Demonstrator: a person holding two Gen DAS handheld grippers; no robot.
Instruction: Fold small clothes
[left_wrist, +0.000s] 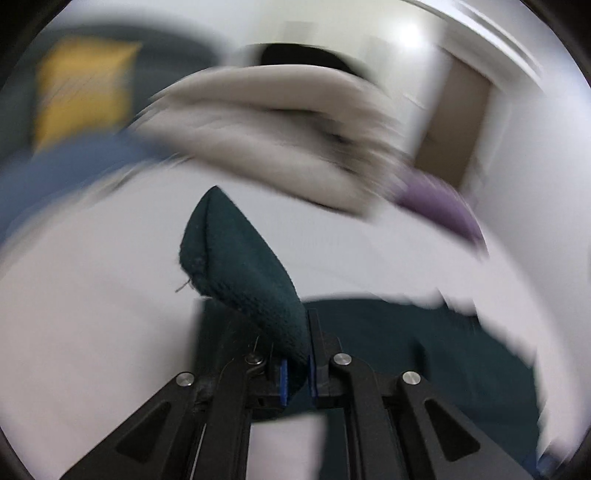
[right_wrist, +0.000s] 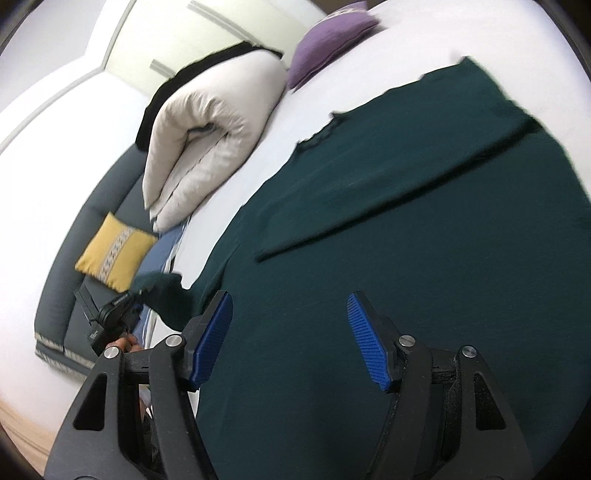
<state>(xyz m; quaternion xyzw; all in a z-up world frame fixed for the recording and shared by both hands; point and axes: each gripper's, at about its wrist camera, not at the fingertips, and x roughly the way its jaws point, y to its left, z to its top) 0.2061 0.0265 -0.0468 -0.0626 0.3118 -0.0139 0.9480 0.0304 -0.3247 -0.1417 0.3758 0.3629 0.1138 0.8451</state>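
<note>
A dark green knit garment (right_wrist: 406, 206) lies spread on the white bed (right_wrist: 258, 129), one sleeve folded across its body. My right gripper (right_wrist: 291, 339) is open, its blue pads (right_wrist: 364, 339) hovering just above the garment's lower part. My left gripper (left_wrist: 297, 369) is shut on a corner of the green garment (left_wrist: 240, 266), which sticks up between its fingers above the bed; the rest (left_wrist: 424, 350) trails to the right. The left gripper also shows in the right wrist view (right_wrist: 122, 310), at the garment's left edge, holding that corner (right_wrist: 166, 295).
A folded cream duvet (right_wrist: 207, 140) lies at the bed's far side, with a purple cushion (right_wrist: 328, 40) beside it. A yellow cushion (right_wrist: 114, 254) sits on a dark grey sofa (right_wrist: 74, 266). A blue striped cloth (right_wrist: 162, 251) lies by the bed edge. The left wrist view is motion-blurred.
</note>
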